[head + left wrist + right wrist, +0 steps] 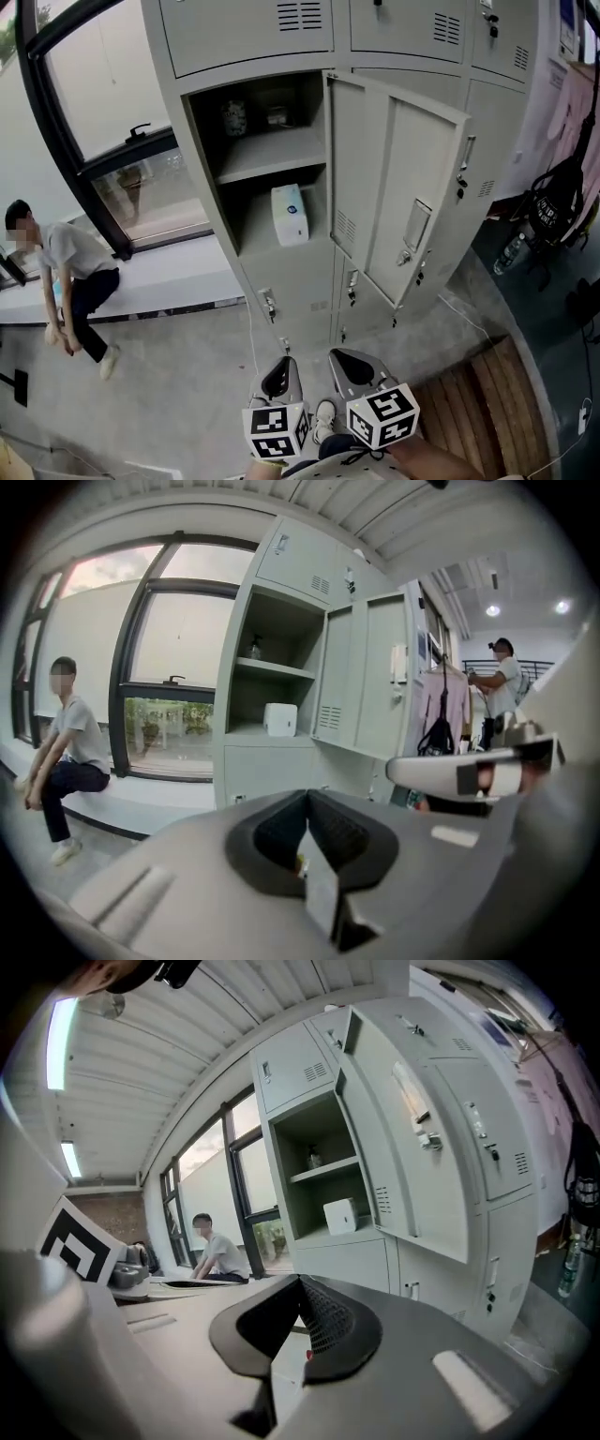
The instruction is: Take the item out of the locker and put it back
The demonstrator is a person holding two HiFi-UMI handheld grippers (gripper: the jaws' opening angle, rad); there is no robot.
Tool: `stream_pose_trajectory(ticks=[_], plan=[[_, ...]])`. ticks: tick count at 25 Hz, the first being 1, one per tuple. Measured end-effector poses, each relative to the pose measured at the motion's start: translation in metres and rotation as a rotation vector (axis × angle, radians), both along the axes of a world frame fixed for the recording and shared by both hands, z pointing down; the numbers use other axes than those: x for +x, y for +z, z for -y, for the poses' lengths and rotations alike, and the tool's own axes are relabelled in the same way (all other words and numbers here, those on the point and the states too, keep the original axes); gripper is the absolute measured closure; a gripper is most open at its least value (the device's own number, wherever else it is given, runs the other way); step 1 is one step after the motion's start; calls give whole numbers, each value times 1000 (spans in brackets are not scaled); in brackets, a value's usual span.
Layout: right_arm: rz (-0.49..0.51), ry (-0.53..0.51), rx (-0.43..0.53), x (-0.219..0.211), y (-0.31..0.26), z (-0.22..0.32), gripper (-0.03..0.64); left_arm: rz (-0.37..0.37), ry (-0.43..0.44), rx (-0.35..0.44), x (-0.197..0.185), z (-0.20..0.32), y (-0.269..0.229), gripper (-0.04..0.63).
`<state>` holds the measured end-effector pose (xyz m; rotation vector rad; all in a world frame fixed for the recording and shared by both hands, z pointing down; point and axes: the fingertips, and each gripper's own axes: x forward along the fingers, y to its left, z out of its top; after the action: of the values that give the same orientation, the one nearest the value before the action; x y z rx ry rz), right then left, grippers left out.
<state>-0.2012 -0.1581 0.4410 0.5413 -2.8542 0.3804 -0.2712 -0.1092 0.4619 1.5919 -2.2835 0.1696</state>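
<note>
Since the white box point(290, 214) sits under the shelf point(267, 155) in the open locker point(199, 127), well away from us, and our left gripper point(279, 375) and right gripper point(354, 367) are both shut and empty, we should step close and open one wide first.

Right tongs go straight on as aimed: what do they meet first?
Path looks free up to the open locker; the right tongs probably reach its lower shelf near the white box first. Depth is unclear.
</note>
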Motion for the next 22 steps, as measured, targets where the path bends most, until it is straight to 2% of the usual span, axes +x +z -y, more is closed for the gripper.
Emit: stream_pose_trajectory(ticks=[8,12,13,16,22], plan=[[39,-4,110,-113,-20,80,607,22,-76,21,-93,54,-12,588],[22,5,101,-167,-19,126,347,19,-88,20,-125,78,-13,588],[23,21,117,-179,-21,138,303,23,-90,19,-131,83,-13,588],[32,87,189,-212,-26,171,227,30,-99,19,-149,96,-15,589],[-26,191,235,-260,-22,218,162,-14,-109,3,-171,112,-3,589]])
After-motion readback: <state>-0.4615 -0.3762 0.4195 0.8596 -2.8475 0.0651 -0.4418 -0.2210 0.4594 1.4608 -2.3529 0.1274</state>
